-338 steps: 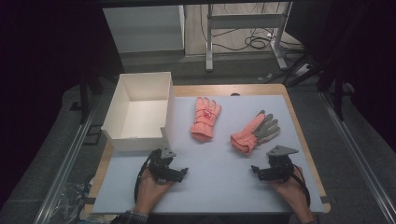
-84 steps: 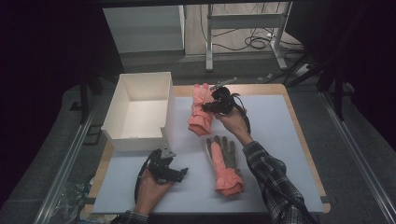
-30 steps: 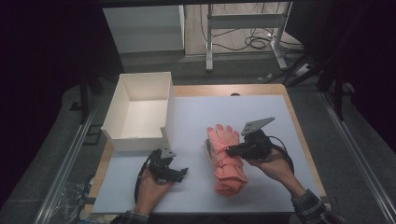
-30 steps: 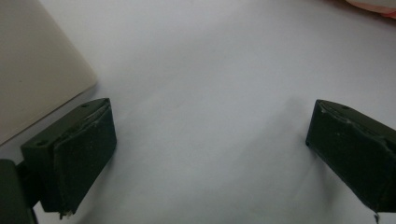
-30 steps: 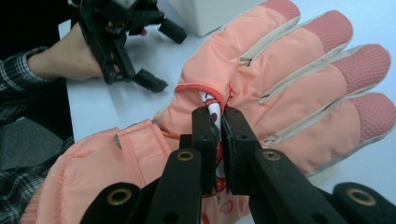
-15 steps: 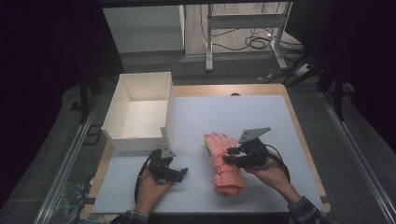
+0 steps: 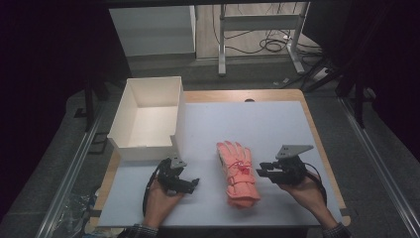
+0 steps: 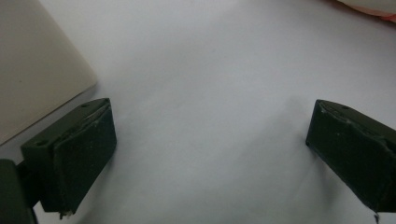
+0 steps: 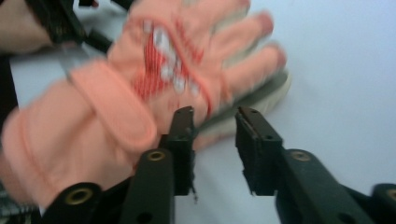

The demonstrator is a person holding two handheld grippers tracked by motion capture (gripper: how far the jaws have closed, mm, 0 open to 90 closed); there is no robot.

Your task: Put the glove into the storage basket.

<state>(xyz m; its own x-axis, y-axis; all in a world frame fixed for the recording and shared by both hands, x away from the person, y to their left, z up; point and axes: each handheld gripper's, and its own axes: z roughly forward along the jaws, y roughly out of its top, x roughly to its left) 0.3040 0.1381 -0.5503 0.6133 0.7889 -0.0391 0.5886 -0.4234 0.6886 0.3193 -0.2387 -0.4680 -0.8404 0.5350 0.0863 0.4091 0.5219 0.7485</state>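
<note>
Salmon-pink gloves [image 7: 238,173] are seen stacked low and centre in the high view, on the white mat [image 7: 257,124]. The right gripper [image 9: 215,126], just narrowed yet pinching nothing, should be slid under both thumb edges. The left gripper [image 8: 210,140] is spread, idle.

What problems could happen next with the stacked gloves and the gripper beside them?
1. The pink gloves lie stacked, and the right gripper sits at their edge with nothing between its fingers; a shallow pinch may lift only the top glove.
2. A sideways push could slide the top glove off the lower one.
3. The white box is across the table, so a loose grip may drop a glove on the way.
</note>
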